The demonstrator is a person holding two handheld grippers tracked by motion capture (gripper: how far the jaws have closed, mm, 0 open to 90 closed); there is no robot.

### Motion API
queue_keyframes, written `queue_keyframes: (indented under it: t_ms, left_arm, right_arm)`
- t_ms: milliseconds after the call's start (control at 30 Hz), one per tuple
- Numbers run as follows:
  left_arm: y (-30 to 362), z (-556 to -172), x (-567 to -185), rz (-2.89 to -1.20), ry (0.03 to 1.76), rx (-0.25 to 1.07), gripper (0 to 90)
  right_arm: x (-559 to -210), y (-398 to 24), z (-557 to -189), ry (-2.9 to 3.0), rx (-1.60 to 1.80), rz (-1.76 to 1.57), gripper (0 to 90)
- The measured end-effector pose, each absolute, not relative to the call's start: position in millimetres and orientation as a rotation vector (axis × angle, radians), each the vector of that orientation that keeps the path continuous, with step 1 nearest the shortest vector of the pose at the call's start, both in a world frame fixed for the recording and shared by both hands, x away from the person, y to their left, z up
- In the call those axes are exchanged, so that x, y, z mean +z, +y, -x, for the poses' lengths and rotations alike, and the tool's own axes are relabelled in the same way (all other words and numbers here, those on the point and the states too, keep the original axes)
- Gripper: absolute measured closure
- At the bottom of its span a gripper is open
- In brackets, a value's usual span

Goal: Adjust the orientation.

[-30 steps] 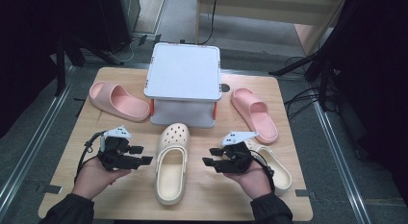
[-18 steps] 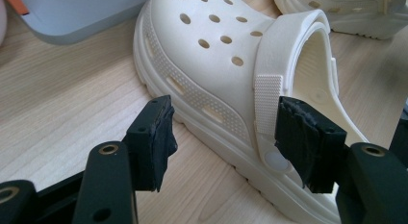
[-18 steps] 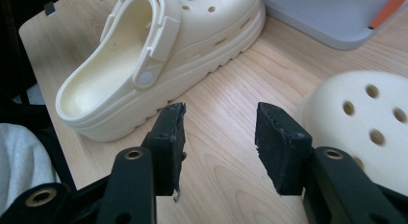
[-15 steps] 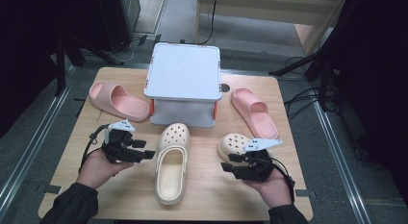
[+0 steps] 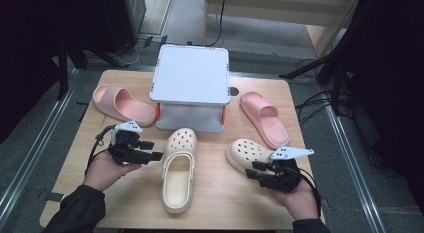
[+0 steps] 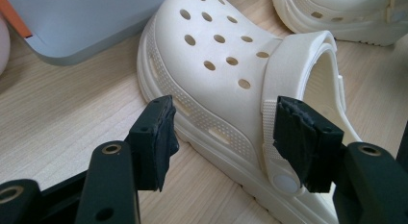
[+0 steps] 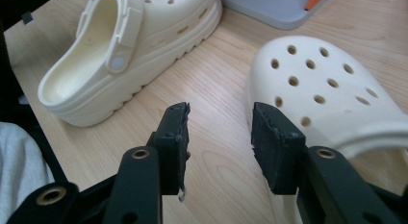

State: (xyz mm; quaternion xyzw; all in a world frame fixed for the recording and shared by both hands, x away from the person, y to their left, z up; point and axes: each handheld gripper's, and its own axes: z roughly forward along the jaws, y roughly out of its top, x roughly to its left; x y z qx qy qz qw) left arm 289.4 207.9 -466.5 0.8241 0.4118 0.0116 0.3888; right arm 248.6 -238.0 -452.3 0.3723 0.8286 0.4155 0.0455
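Two cream clogs are laid on the wooden table (image 5: 125,193): the middle clog (image 5: 178,169) stands in front of a grey box (image 5: 190,88), the right clog (image 5: 248,154) near the right edge. The left gripper (image 5: 150,155) is held spread beside the middle clog, its strap rivet (seen close in the left gripper view) just by one jaw. The right gripper (image 5: 252,172) is parted too, seemingly not touching the right clog. Pink slippers (image 5: 122,104) are set either side of the box.
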Motion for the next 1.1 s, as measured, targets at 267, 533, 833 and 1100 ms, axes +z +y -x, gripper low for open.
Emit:
queue_keyframes:
  t_ms: [267, 533, 833, 1100]
  left_arm:
    - [206.5, -292.0, -467.6, -2.116, 1.044, 0.022, 39.2]
    - [207.1, -293.2, -467.9, -2.115, 1.048, 0.016, 39.0]
    - [207.1, -291.9, -468.8, -2.117, 1.053, 0.020, 38.8]
    - [208.6, -287.9, -463.9, -2.101, 1.017, 0.063, 43.5]
  right_arm:
    - [-454.4, -257.6, -247.3, 2.504, 1.248, -1.186, 58.7]
    - [-457.0, -273.3, -246.0, 2.478, 1.176, -1.230, 57.7]
    - [-477.8, -261.4, -256.4, 2.559, 1.003, -1.219, 69.4]
    - [-483.1, -258.6, -268.2, 2.584, 1.023, -1.300, 77.0]
